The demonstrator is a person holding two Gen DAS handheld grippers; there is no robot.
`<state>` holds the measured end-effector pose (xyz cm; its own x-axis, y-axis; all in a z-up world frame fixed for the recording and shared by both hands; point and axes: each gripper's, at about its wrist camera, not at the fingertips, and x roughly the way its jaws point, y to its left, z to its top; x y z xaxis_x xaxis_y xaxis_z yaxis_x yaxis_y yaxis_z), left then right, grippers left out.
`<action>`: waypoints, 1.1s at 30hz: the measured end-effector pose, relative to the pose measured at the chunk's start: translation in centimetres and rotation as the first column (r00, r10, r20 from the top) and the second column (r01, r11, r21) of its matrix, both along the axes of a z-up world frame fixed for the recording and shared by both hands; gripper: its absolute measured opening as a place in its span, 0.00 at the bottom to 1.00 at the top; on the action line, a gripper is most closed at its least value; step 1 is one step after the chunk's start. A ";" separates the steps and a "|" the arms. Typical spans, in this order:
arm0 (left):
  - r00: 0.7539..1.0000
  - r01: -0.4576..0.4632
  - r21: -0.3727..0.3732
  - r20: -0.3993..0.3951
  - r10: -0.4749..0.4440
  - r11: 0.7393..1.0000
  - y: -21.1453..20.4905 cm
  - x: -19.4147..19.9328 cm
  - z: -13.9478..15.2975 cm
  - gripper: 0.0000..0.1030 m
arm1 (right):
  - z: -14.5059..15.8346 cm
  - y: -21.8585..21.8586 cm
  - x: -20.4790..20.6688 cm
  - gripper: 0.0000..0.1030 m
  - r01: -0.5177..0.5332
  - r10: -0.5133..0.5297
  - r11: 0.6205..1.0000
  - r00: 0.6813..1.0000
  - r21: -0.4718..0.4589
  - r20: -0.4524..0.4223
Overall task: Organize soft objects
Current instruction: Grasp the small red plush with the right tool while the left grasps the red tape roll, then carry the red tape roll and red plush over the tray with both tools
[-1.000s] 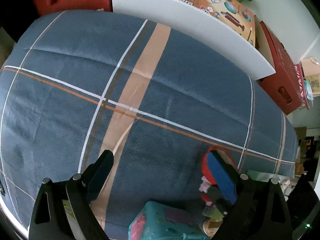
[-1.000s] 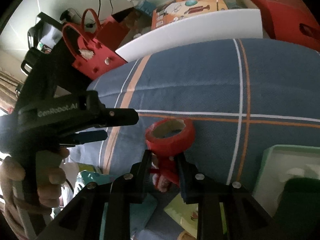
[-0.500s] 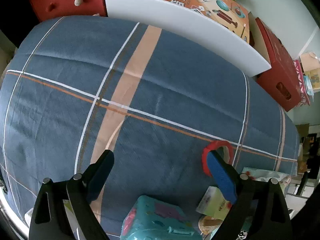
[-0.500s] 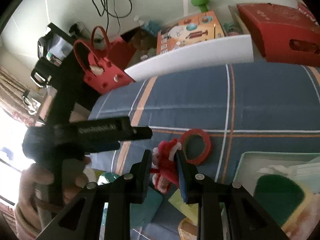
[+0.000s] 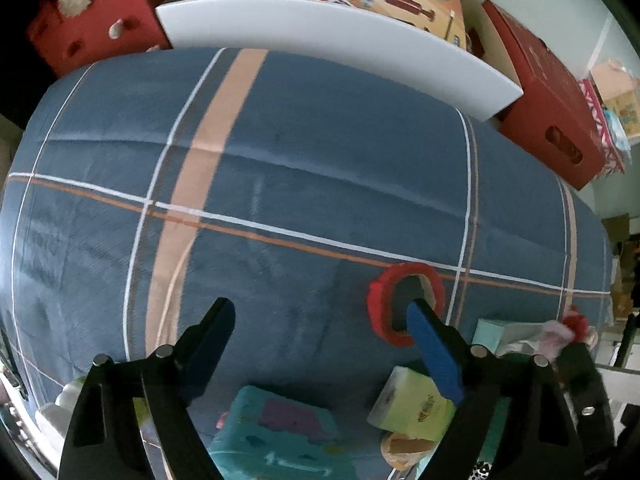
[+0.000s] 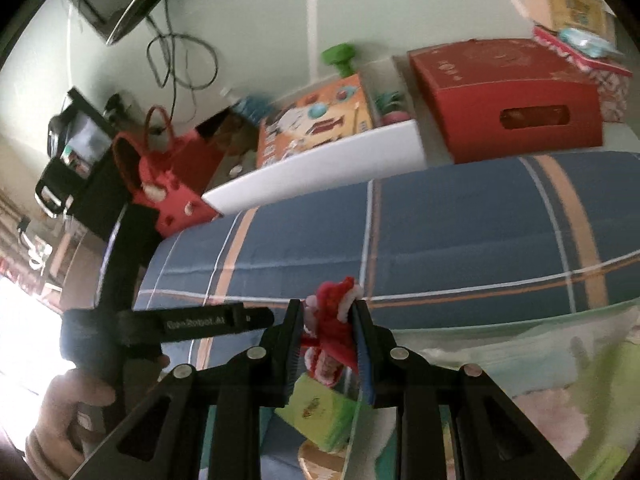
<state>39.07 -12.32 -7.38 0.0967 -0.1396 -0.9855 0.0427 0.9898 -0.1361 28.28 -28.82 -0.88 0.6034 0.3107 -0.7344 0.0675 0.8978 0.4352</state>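
Clearly mid-carry: the red plush toy, fuzzy with white trim, sits pinched between the pads of the right gripper, lifted clear of the blue plaid bedspread, so the pick looks done and the placing is what remains. In the left wrist view the same toy shows at the far right edge, above the pale green tray. Likely next move: bring the toy over whatever container is meant for soft things and release; which one that is cannot be told, possibly the tray close under the right gripper. Grip is narrow and the plush squashes, so it may hang crooked or cling to a pad on release. Right gripper angles downward and forward over the bed edge. Left gripper points straight down at the bedspread, jaws spread wide though they have just been closing a little, nothing between them; its right finger overlaps the red tape roll lying flat on the fabric, contact unclear. Nearby clutter at the bed's near edge: a teal box, a yellow-green packet. A person's hand holds the left gripper's handle, seen from the right wrist.
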 end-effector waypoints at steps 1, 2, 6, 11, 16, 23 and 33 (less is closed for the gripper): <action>1.000 0.009 -0.001 -0.002 -0.009 1.000 -0.5 0.0 -0.1 0.86 | 0.2 -0.5 -0.2 0.26 0.010 -0.010 1.000 1.000 0.001 0.007; 1.000 0.020 -0.003 -0.005 -0.020 1.000 -1.0 -0.1 -0.2 0.86 | 0.5 -1.0 -0.4 0.26 0.024 -0.024 1.000 1.000 0.000 0.016; 0.997 0.080 0.021 0.000 -0.080 0.997 -3.5 -0.4 -0.5 0.86 | 1.1 -2.3 -0.9 0.26 0.068 -0.068 0.998 0.997 -0.009 0.035; 0.989 0.148 0.078 0.012 -0.150 0.986 -6.1 -0.9 -1.1 0.86 | 0.8 -3.1 -1.0 0.26 0.080 -0.080 0.997 0.996 0.007 0.029; 0.984 0.172 0.133 0.029 -0.177 0.976 -8.5 -1.0 -1.7 0.84 | 0.7 -3.1 -1.0 0.26 0.072 -0.073 0.997 0.997 0.014 0.027; 0.980 0.196 0.128 0.016 -0.200 0.972 -10.6 -0.7 -2.9 0.63 | 0.4 -3.3 -0.9 0.26 0.076 -0.077 0.997 0.997 0.019 0.021; 0.976 0.205 0.100 0.050 -0.211 0.974 -10.6 -2.1 -1.5 0.51 | 0.8 -3.1 -1.3 0.26 0.078 -0.078 0.997 0.997 0.005 0.011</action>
